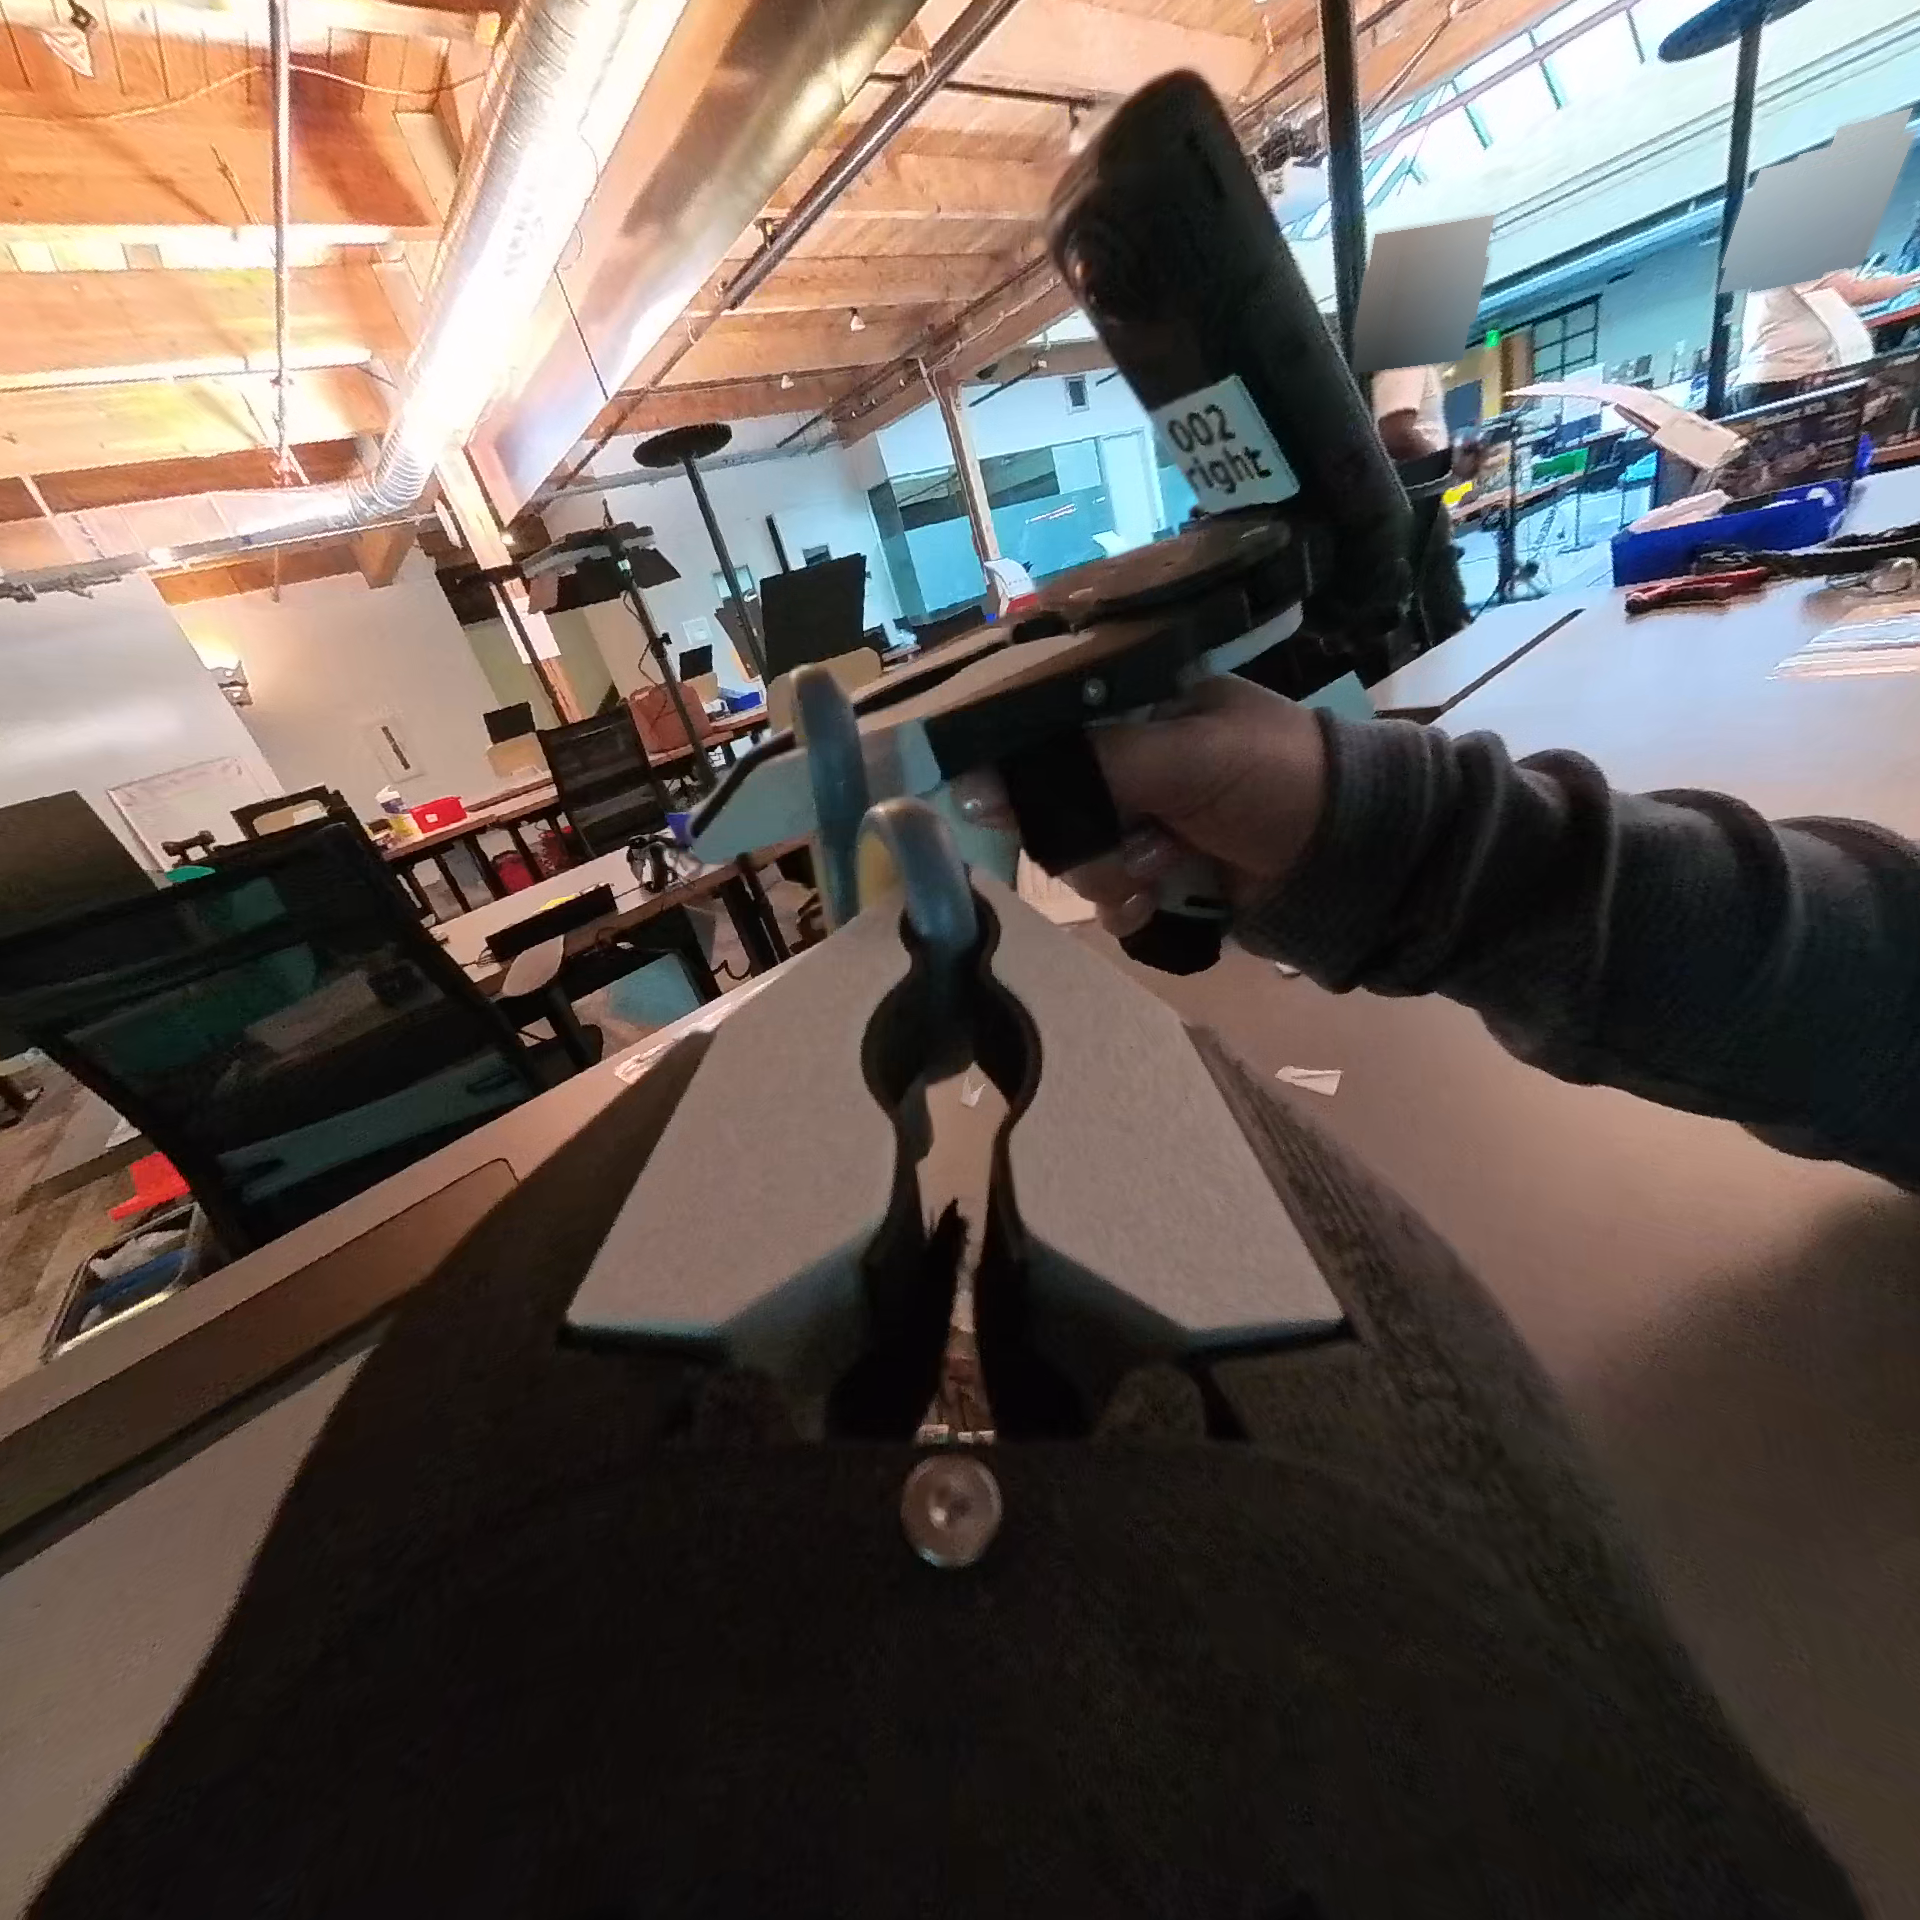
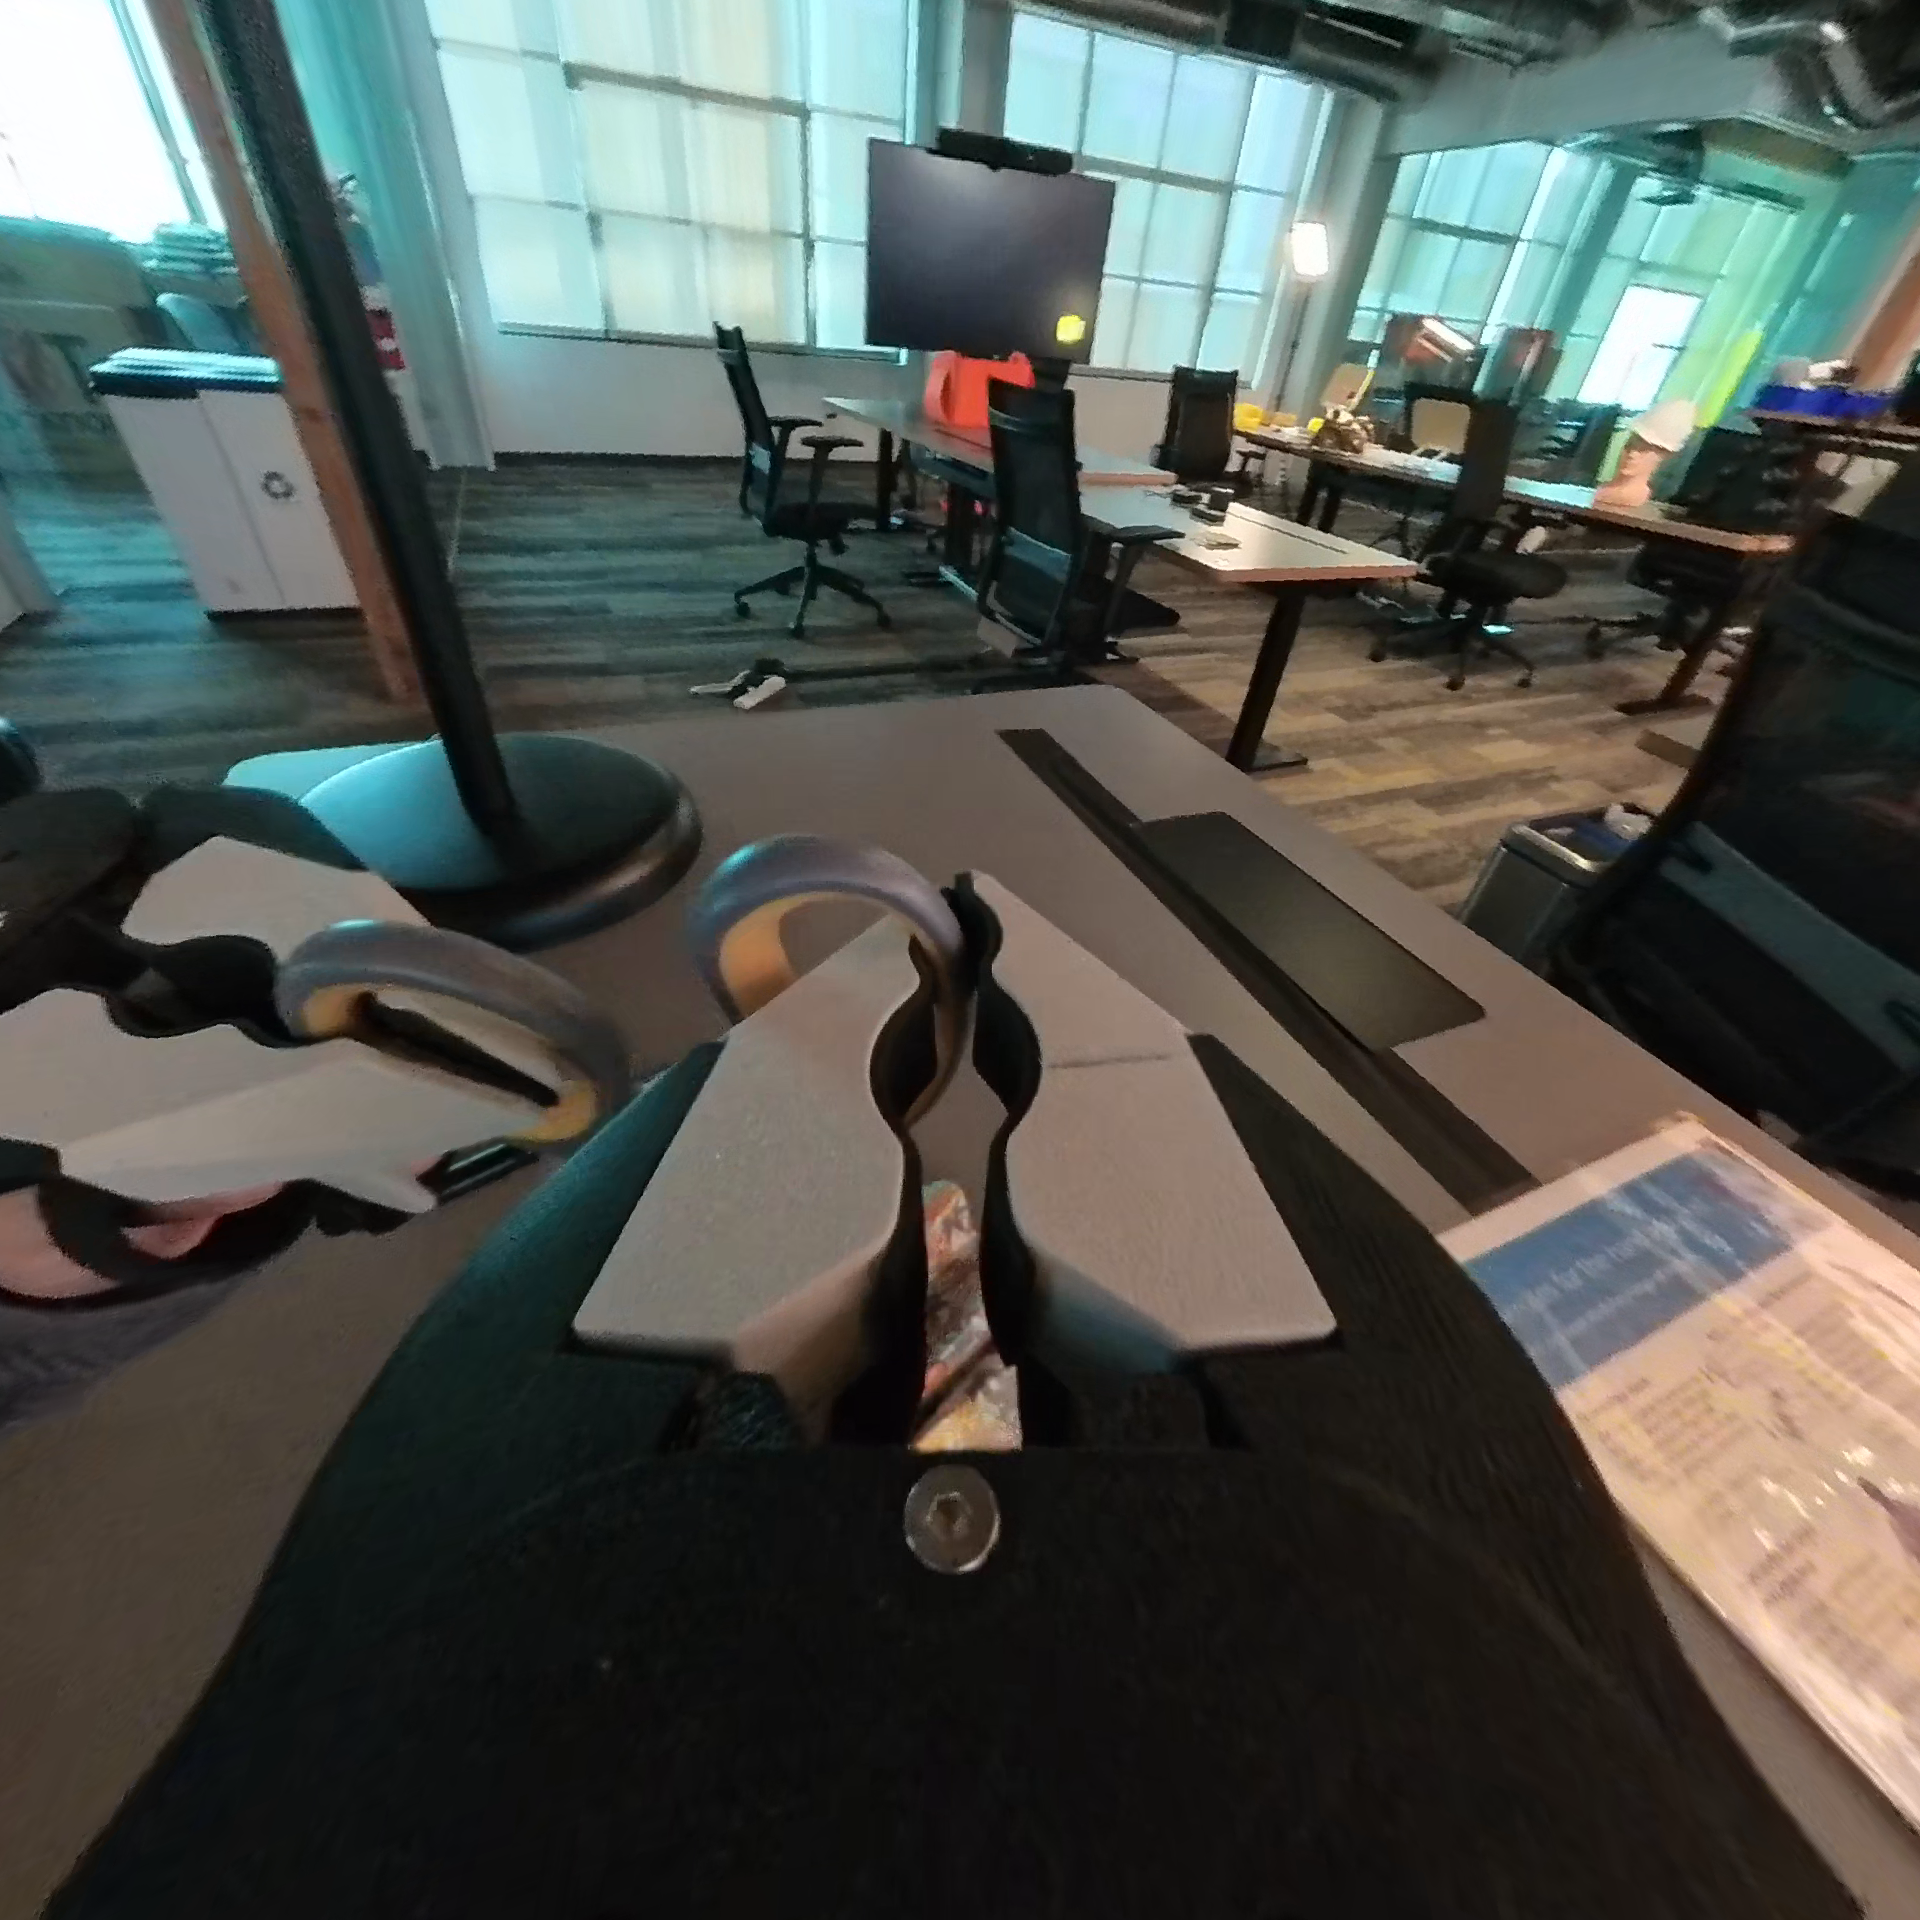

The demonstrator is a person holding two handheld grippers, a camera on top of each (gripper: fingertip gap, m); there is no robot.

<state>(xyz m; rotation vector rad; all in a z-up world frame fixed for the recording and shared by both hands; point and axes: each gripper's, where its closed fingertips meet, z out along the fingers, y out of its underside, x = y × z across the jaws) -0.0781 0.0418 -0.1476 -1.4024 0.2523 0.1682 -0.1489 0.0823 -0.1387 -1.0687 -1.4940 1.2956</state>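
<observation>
Each gripper clamps one ring above the grey table (image 2: 852, 769).
Left gripper (image 1: 940, 935) clenched on a blue-grey ring with yellow lining (image 1: 920, 868); right gripper (image 2: 951, 956) clenched on a matching ring (image 2: 821, 883), beside a black lamp base (image 2: 582, 821).

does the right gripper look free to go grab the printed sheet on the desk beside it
Probably not yet: the right gripper has its jaws shut on a blue ring. The printed sheet lies close by on the desk, with nothing between.

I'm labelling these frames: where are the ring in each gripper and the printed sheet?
Left gripper's ring (image 1: 920, 862): left wrist view, blue outer band.
Right gripper's ring (image 2: 821, 868): right wrist view, top arc.
Printed sheet (image 2: 1704, 1382): right wrist view, page middle.
</observation>
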